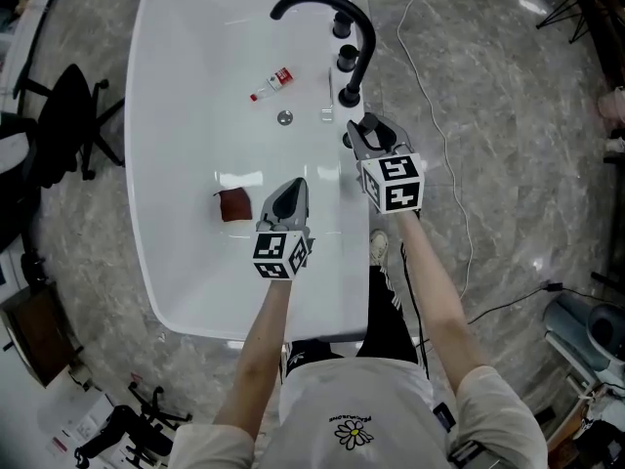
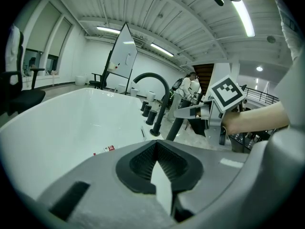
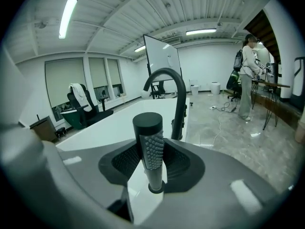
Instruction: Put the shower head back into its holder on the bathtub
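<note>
The black shower head (image 3: 148, 128) stands upright between the jaws of my right gripper (image 3: 152, 162), which is shut on it. Its nubbed face looks toward the camera, and its lower end meets a black ring (image 3: 155, 189) on the white tub rim. In the head view my right gripper (image 1: 367, 128) hangs over the bathtub's right rim (image 1: 342, 179), just below the row of black knobs (image 1: 347, 59). My left gripper (image 1: 294, 186) hovers over the tub's inside, shut and holding nothing. From the left gripper view (image 2: 155, 144) I see the shower head (image 2: 174, 128) slanting down under the right gripper.
The arched black faucet (image 1: 332, 8) rises at the tub's far right rim. Inside the tub lie a small red-labelled bottle (image 1: 273, 83), a drain (image 1: 284, 117) and a dark red cloth (image 1: 233, 204). A cable (image 1: 430, 86) runs over the floor at right; an office chair (image 1: 68, 115) stands at left.
</note>
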`<action>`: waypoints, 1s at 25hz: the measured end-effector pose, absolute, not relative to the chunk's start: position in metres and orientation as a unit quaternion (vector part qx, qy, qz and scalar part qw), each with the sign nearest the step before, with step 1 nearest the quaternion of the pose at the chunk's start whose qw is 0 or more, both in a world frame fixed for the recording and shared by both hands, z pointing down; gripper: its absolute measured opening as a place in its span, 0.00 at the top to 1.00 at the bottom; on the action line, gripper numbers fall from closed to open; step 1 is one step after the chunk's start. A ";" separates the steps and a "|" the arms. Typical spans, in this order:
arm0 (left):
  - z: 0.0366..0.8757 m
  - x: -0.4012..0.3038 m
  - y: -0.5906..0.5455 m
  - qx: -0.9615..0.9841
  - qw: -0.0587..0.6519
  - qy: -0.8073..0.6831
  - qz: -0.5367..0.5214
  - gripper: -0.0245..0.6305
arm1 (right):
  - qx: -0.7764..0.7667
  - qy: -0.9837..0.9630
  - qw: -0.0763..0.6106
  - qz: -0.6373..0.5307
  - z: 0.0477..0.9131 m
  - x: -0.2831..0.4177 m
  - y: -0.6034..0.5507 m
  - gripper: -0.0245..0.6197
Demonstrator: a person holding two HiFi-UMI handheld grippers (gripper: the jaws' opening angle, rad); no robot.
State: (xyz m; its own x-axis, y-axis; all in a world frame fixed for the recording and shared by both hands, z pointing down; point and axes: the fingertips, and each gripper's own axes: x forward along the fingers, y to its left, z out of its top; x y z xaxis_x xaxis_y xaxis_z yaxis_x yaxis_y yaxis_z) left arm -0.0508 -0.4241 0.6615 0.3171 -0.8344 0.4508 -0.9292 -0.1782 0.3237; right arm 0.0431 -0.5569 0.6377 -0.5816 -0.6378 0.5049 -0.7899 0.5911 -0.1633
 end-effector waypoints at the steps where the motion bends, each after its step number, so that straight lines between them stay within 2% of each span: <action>1: 0.662 -0.051 -0.422 0.762 0.279 -0.578 0.087 0.96 | 0.409 -0.868 0.211 0.189 0.645 0.043 -0.553 0.75; 6: 0.659 -0.054 -0.416 0.761 0.280 -0.578 0.091 0.96 | 0.404 -0.864 0.224 0.200 0.653 0.039 -0.548 0.74; 10: 0.646 -0.053 -0.410 0.766 0.272 -0.576 0.086 0.96 | 0.427 -0.847 0.178 0.261 0.633 0.039 -0.549 0.70; 13: 0.626 -0.052 -0.406 0.773 0.261 -0.574 0.072 0.96 | 0.437 -0.850 0.135 0.261 0.594 0.041 -0.544 0.67; 17: 0.573 -0.052 -0.403 0.788 0.226 -0.572 0.028 0.96 | 0.432 -0.869 0.082 0.226 0.523 0.040 -0.523 0.74; 20: 0.519 -0.052 -0.399 0.798 0.184 -0.573 -0.009 0.96 | 0.426 -0.884 0.060 0.181 0.465 0.040 -0.493 0.93; 23: 0.462 -0.056 -0.386 0.800 0.152 -0.576 -0.068 0.96 | 0.402 -0.901 0.028 0.163 0.417 0.034 -0.448 0.95; 25: 0.430 -0.056 -0.375 0.808 0.125 -0.568 -0.096 0.96 | 0.381 -0.905 -0.029 0.185 0.391 0.033 -0.421 0.95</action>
State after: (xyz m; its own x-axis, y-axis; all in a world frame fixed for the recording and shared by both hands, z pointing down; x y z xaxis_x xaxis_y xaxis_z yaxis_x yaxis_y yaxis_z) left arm -0.0560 -0.3745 0.4305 0.3358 -0.9418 -0.0132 -0.8938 -0.3231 0.3109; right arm 0.0328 -0.4211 0.3906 -0.7084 -0.7002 0.0891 -0.6789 0.6414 -0.3573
